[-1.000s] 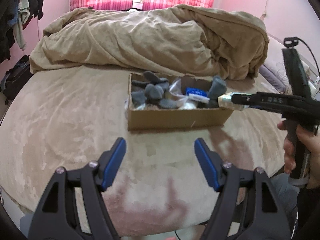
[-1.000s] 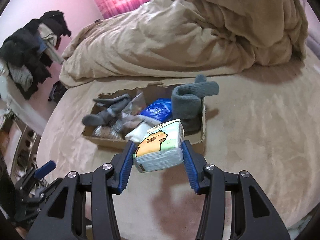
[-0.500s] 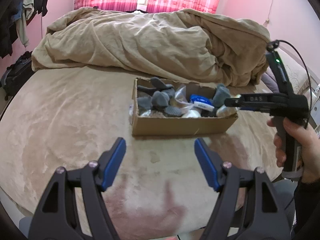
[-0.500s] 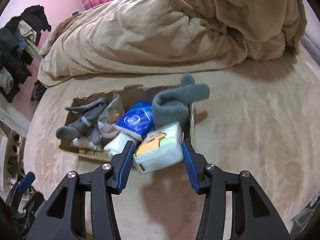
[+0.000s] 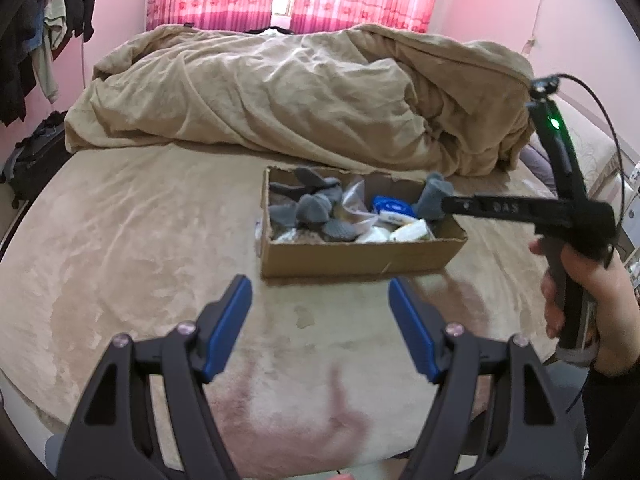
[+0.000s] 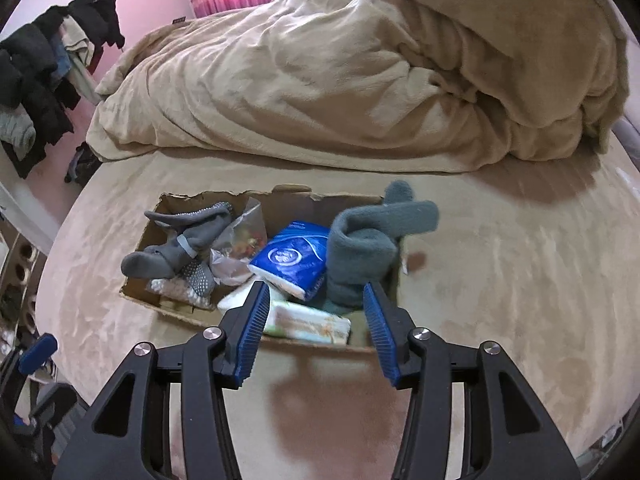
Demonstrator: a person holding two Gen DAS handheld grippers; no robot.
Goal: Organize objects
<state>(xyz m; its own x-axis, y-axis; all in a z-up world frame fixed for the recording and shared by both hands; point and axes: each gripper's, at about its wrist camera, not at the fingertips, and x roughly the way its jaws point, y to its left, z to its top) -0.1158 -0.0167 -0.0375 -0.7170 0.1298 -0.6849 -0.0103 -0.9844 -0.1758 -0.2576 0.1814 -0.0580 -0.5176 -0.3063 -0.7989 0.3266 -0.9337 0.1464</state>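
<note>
A cardboard box sits on the beige bed sheet. It holds grey socks, a clear bag, a blue tissue pack and a rolled grey-green sock. A pale tissue pack lies in the box's near right corner. My right gripper hovers just above it, and its pads stand clear of the pack. My left gripper is open over bare sheet in front of the box, with nothing between its fingers.
A rumpled beige duvet is heaped behind the box. Clothes hang at the left wall, and a dark bag lies on the floor. A person's hand grips the right tool's handle.
The right gripper moved forward over the box's right end. The tissue pack it held has left its pads and lies in the box. The left gripper stayed in place.
</note>
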